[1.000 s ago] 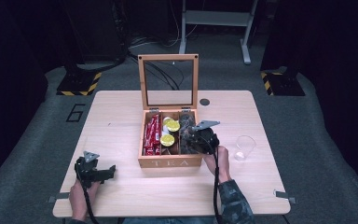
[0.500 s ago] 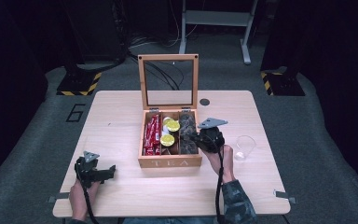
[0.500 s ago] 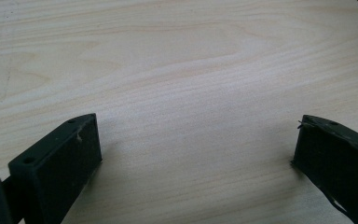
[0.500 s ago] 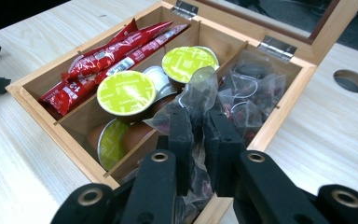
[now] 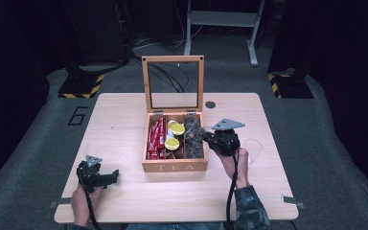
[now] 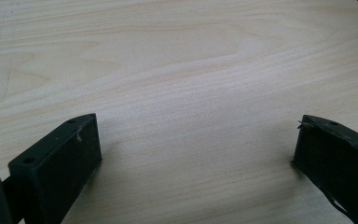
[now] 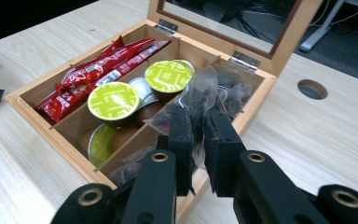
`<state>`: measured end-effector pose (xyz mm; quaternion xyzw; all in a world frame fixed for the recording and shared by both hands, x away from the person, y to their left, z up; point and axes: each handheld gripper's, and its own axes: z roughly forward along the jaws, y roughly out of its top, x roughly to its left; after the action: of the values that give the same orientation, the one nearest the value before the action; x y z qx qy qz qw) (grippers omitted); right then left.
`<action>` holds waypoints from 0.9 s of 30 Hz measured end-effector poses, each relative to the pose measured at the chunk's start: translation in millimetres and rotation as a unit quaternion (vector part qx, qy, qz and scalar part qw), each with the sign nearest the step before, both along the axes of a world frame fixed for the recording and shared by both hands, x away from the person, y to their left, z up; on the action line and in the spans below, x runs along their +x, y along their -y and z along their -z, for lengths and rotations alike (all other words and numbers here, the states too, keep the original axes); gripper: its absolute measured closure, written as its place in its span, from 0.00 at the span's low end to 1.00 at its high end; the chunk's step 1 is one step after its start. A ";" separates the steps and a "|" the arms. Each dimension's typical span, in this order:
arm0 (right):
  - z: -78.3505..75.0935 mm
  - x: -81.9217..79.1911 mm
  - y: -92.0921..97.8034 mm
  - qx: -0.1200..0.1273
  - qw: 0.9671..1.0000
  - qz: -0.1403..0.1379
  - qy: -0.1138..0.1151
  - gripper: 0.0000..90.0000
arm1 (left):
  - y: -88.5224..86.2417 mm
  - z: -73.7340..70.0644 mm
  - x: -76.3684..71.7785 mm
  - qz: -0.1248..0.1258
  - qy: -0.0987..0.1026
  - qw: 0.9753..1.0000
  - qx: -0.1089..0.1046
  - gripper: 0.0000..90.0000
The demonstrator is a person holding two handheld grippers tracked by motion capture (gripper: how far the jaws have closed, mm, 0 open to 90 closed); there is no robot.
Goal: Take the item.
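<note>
An open wooden tea box stands mid-table with its glass lid upright. Its left compartment holds red sachets, the middle one green-lidded capsules, and the right one clear tea bags. My right gripper is shut on one clear tea bag, held just above the right compartment; in the high view this gripper hangs over the box's right side. My left gripper rests low at the table's front left, well away from the box. Its jaws stand wide open over bare wood.
A clear plastic cup stands to the right of the box, close to the right hand. A round cable hole sits in the table behind the box. Bare tabletop stretches left of the box.
My right gripper has drawn up and slightly to the right with the clear tea bag in it. The left gripper has stayed put.
</note>
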<state>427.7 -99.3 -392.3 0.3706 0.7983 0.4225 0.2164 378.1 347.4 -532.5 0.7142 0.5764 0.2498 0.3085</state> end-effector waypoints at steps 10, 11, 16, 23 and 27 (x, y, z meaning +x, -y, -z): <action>-9.0 -5.2 17.3 0.002 1.000 0.021 0.016 0.91 | 0.0 0.0 0.0 0.000 0.000 1.000 0.000 0.00; -10.1 -6.4 19.4 0.003 1.000 0.025 0.014 0.91 | 0.1 0.0 0.0 0.000 0.000 1.000 0.000 0.00; -14.5 -10.2 29.8 0.001 0.999 0.039 0.025 0.91 | 0.1 0.1 0.0 -0.001 0.001 1.000 -0.001 0.00; -19.0 -15.1 44.7 0.000 0.998 0.057 0.033 0.91 | 0.1 0.0 0.0 -0.001 0.000 1.000 0.000 0.00; -21.1 -17.3 51.8 0.000 0.997 0.065 0.036 0.91 | 0.1 0.1 0.0 -0.001 0.001 1.000 0.000 0.00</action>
<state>410.4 -151.1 -371.2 0.4065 0.7640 0.4209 0.2718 378.1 347.3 -532.6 0.7136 0.5768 0.2503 0.3089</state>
